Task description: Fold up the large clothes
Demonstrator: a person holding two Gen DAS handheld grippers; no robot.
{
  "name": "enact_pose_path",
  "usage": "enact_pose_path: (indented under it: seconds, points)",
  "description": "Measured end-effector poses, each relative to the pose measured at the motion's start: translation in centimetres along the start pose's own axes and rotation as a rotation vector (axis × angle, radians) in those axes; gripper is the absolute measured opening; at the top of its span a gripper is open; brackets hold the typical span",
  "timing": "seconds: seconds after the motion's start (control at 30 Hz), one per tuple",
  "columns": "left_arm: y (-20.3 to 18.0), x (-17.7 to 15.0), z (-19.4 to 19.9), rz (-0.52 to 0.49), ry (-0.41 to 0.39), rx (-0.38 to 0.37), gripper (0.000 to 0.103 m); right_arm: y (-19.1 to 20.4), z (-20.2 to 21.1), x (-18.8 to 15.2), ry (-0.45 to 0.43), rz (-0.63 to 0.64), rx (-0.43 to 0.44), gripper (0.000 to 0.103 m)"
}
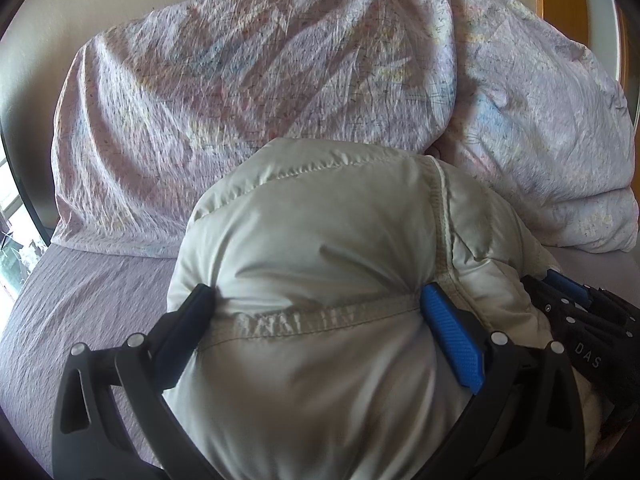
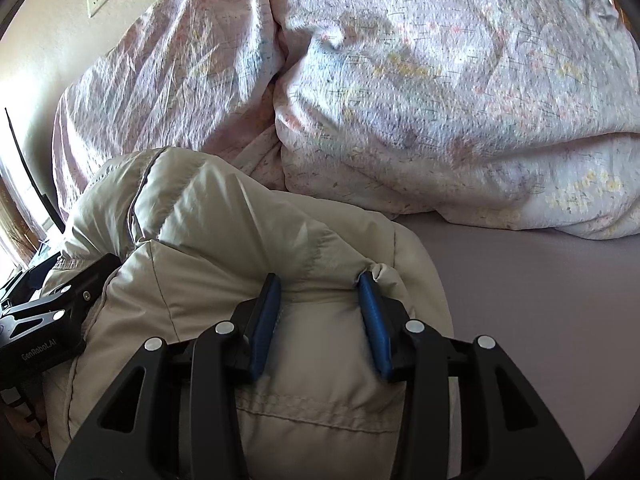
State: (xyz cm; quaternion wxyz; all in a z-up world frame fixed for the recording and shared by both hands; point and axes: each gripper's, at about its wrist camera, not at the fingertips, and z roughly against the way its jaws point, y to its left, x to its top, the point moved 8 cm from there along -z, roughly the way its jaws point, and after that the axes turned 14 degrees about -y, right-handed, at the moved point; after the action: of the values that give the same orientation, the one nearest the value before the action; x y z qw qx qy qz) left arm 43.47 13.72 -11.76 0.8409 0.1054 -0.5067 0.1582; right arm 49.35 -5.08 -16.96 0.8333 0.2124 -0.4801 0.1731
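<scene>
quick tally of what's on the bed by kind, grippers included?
Puffy jacket: 1
Floral pillows: 2, one on the left, one on the right
Hand-held grippers: 2, the left hand-held gripper and the right hand-held gripper, each clamped on the jacket
Total: 5

The puffer jacket (image 1: 320,248) is smooth, faintly glossy quilted cloth. The pillows (image 2: 460,92) are crinkled matt cotton. The finger pads (image 1: 452,336) are ribbed blue plastic.
</scene>
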Motion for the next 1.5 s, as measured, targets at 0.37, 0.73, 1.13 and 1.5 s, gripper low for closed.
enact_pose_path:
  seconds: [0.37, 0.73, 1.13, 1.5]
  points:
    - [0.0, 0.0, 0.1, -0.01, -0.006, 0.001, 0.101, -0.2, 0.0, 0.1, -0.005, -0.001, 0.009, 0.043]
    - [-0.1, 0.0, 0.0, -0.035, 0.017, 0.011, 0.101, 0.3, -0.6, 0.3, 0.049, 0.052, -0.016, 0.043]
    - [0.2, 0.6, 1.5, -0.038, 0.127, -0.011, 0.101, 1.9, 2.4, 2.1, 0.185, 0.091, -0.069, 0.044]
    - [0.6, -1.4, 8.0, -0.05, 0.121, -0.053, 0.101, 1.8, 7.2, -1.4, 0.266, 0.021, -0.053, 0.044]
